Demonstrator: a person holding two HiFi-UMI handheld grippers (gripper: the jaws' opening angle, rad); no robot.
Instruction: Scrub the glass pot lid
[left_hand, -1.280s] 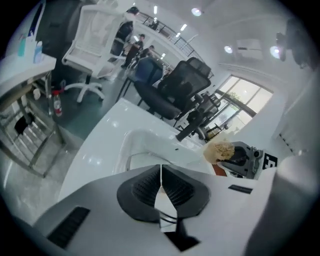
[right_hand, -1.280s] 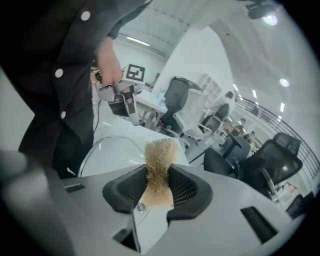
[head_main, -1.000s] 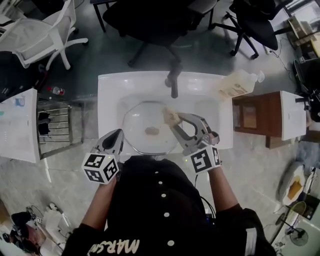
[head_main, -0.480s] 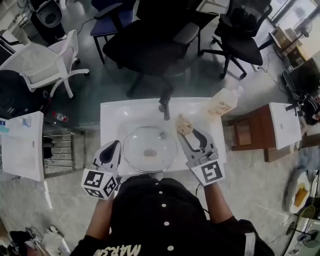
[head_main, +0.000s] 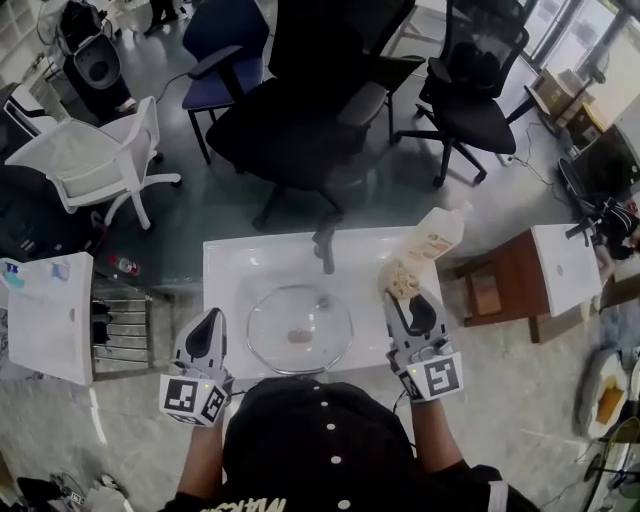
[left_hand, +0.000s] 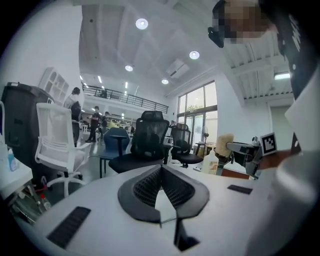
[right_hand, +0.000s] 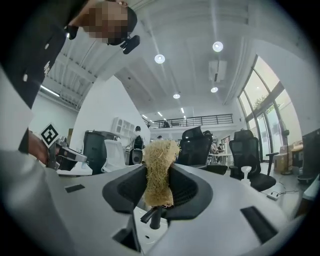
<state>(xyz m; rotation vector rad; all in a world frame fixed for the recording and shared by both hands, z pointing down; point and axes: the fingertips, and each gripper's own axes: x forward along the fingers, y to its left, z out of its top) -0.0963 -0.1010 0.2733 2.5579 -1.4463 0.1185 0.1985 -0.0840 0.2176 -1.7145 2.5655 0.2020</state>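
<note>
The round glass pot lid lies flat in the white sink, dark knob at its middle. My right gripper is over the sink's right rim, off the lid, shut on a tan fibrous scrubber. In the right gripper view the scrubber stands upright, pinched between the jaws of the right gripper, which point out level at the room. My left gripper hangs at the sink's front left corner, beside the lid and apart from it. It is shut and empty.
A dark faucet stands at the sink's back edge, and a soap bottle at the back right corner. A wire rack is left of the sink, a brown side table right. Office chairs stand beyond.
Both grippers have lifted up from the sink. The right one has carried the scrubber off the lid to the right rim. The left one has drawn back to the front left corner.
</note>
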